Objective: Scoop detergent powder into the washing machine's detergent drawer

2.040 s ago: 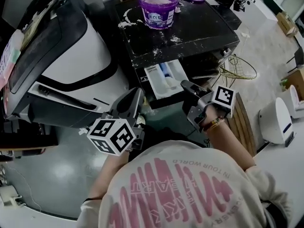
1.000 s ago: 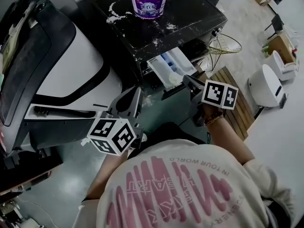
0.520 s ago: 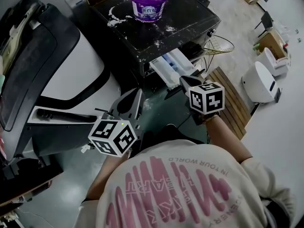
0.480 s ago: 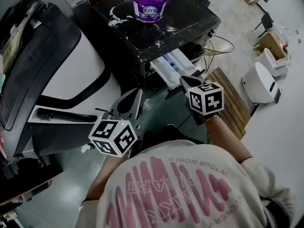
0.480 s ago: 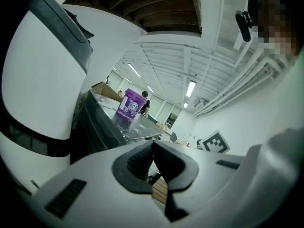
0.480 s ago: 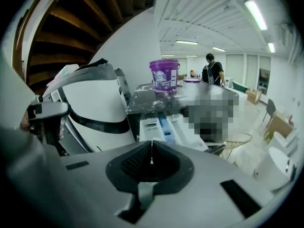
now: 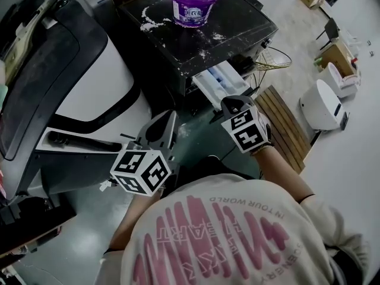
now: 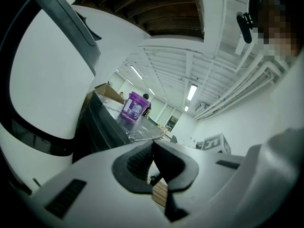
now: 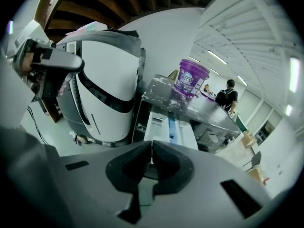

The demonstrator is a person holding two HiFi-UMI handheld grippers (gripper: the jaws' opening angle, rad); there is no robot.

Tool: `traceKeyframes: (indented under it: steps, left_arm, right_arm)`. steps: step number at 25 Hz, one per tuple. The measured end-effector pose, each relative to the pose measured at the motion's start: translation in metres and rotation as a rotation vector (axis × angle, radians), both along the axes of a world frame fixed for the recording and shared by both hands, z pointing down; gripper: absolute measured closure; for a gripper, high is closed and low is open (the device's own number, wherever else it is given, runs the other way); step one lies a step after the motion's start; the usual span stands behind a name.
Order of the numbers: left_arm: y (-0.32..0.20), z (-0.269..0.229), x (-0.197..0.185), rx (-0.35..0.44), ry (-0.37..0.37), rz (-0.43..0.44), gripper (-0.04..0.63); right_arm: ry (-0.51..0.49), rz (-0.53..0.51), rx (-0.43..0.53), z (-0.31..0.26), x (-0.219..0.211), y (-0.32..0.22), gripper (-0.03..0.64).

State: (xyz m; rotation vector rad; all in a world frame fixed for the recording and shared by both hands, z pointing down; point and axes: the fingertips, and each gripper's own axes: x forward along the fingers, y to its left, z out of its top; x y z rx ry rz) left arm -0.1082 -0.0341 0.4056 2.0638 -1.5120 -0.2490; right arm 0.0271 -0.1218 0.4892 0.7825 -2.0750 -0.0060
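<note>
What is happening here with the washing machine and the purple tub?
A person holds a two-jaw gripper in each hand in front of a black washing machine. Its detergent drawer is pulled out. An open purple tub of powder stands on top of the machine, with some spilled powder beside it. The right gripper is close to the drawer, and the left gripper is off to the left of it. Both grippers are shut and hold nothing. No scoop is in view.
</note>
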Motion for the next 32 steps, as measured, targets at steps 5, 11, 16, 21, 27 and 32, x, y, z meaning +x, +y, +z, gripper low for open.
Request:
traceKeyframes:
  steps: [5, 11, 16, 21, 27, 32]
  left_arm:
    - [0.002, 0.001, -0.004, 0.003, 0.006, 0.001, 0.592]
    - [0.004, 0.002, -0.006, 0.005, 0.013, 0.006, 0.594]
    - [0.006, 0.004, -0.009, 0.005, 0.019, 0.012, 0.594]
    - [0.008, 0.004, -0.014, 0.007, 0.026, 0.012, 0.592]
    - [0.008, 0.0, -0.023, 0.017, 0.045, 0.011, 0.593]
    - [0.01, -0.002, -0.027, 0.023, 0.044, 0.017, 0.593]
  right_arm:
    - [0.106, -0.067, 0.063, 0.003, -0.004, 0.005, 0.615]
    - [0.167, -0.097, 0.105, 0.006, -0.006, 0.009, 0.614]
    - [0.202, -0.106, 0.133, 0.007, -0.008, 0.009, 0.614]
    - [0.26, -0.131, 0.175, 0.007, -0.011, 0.011, 0.614]
    - [0.35, -0.164, 0.239, 0.009, -0.014, 0.012, 0.614]
    - [0.379, -0.156, 0.262, 0.008, -0.013, 0.013, 0.614]
